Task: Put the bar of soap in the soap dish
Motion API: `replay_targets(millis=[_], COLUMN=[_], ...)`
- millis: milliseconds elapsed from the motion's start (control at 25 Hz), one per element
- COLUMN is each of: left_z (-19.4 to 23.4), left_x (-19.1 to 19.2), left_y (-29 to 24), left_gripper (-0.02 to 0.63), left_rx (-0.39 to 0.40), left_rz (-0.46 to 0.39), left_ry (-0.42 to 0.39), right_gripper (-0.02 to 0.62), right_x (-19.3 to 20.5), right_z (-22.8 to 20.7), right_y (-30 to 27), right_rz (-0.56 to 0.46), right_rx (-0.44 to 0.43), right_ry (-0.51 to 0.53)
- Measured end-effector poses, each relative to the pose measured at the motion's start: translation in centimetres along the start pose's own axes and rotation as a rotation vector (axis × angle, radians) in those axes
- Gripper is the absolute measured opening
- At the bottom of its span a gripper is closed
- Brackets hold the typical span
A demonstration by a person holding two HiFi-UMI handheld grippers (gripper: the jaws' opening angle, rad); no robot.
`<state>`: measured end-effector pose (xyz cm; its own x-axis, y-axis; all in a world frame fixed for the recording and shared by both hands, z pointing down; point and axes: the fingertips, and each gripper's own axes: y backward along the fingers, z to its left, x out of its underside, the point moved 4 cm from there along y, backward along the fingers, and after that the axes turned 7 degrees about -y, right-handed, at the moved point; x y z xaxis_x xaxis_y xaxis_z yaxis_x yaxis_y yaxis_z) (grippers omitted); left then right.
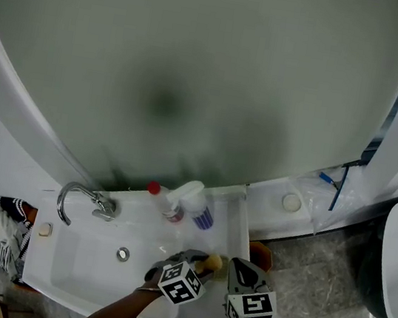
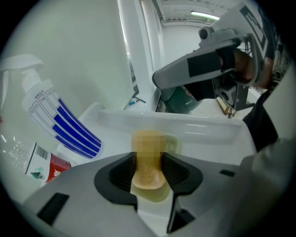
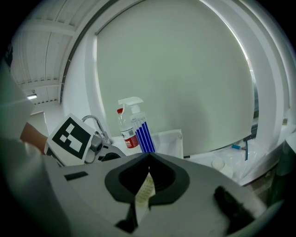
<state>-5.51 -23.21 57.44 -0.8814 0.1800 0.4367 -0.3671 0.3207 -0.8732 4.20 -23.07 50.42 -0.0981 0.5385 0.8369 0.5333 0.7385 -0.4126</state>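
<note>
Soap bar (image 2: 148,176) stood on end, clamped in left gripper (image 2: 148,163), apparent soap dish (image 2: 176,143) just beyond it; right gripper (image 3: 147,173) jaws together.

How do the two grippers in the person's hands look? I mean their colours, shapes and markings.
Both look alike. The left gripper and the right gripper have smooth, light grey bodies that narrow towards two jaws lined with black ribbed pads. Each carries a white cube with black square markers; the head view shows the left cube and the right cube.
</note>
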Motion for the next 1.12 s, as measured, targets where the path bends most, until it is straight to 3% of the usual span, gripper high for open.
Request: replay_targets(millis=[600, 1120], left_z=[-0.7, -0.7], left_x=[-1.4, -1.5], left_y=[-1.2, -2.1], left_gripper=[0.183, 0.184], left_rx=[0.082, 0.173], left_rz=[0.178, 0.312], left_ry=[-0.275, -0.351], right_gripper=[0.011, 0.011], right_x=[-0.3, -1.0], right_z=[-2.1, -2.3], right_y=[0.5, 0.7], right_rz=[-0.003, -0.018], right_rx=[-0.033, -0.071], right_ry=[-0.015, 0.011])
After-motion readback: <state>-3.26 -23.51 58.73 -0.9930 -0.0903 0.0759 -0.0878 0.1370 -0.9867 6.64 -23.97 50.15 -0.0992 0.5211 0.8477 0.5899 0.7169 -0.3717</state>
